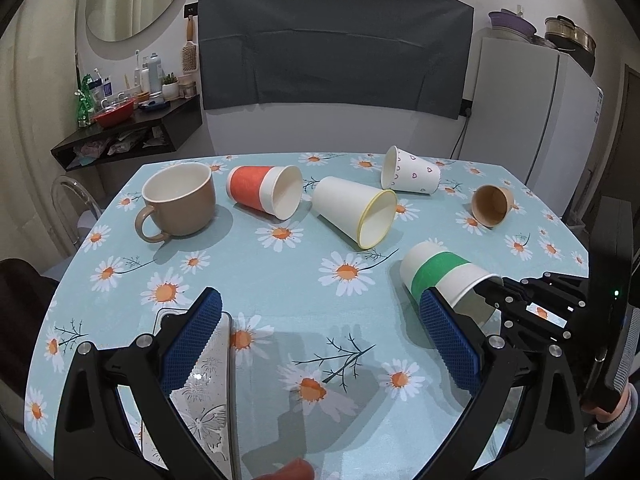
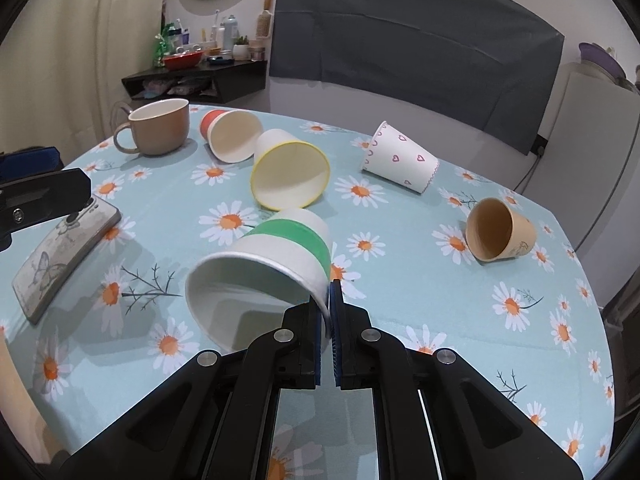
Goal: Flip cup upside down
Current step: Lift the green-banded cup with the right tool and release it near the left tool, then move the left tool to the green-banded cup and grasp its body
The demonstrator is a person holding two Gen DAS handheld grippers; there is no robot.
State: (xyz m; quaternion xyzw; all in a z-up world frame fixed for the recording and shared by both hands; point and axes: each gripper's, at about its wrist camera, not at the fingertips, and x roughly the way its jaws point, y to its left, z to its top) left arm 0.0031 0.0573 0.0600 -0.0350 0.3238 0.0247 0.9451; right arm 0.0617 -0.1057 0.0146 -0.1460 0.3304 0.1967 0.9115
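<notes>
Green-banded paper cup (image 2: 276, 264) lies on its side near the surface's (image 2: 440, 320) 5 o'clock edge, mouth toward the camera. Right tool (image 2: 329, 312) clenched on the rim wall, one finger inside, one outside. Judged light, thin, easily crushed: a rim pinch may buckle it, so the banded middle looks safer. Left tool (image 1: 320, 328) spread wide, grasping nothing, above a phone (image 1: 208, 380). Daisy-print cloth, probably slick. Five other cups at 12 o'clock; shelf and fridge behind.

Right gripper (image 2: 328, 308): jaws closed, pinching the rim wall of the green-banded paper cup (image 2: 280, 256), one finger inside and one outside. Left gripper (image 1: 320, 320): jaws spread wide, hovering at near left, holding nothing.
</notes>
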